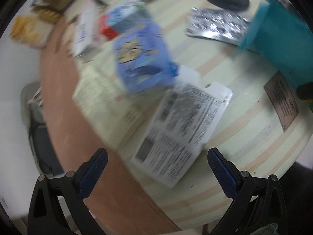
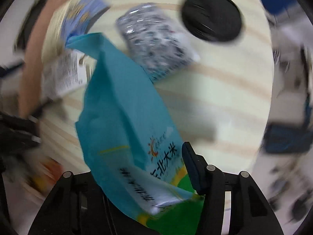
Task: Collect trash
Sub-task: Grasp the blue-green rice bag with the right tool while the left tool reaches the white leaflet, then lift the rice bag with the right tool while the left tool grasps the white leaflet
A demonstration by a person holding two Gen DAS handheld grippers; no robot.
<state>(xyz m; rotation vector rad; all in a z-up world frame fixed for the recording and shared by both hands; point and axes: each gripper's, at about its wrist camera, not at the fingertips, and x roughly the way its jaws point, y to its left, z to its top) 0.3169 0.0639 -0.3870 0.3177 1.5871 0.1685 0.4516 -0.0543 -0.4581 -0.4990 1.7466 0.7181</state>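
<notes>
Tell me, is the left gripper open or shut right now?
Open. In the left wrist view the left gripper shows both blue-padded fingers spread wide, nothing between them; it hovers above the white printed package.

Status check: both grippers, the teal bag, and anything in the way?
Left gripper open, empty, above white printed packet. Right gripper shut on teal rice bag. Silver packet and black disc lie beyond.
</notes>
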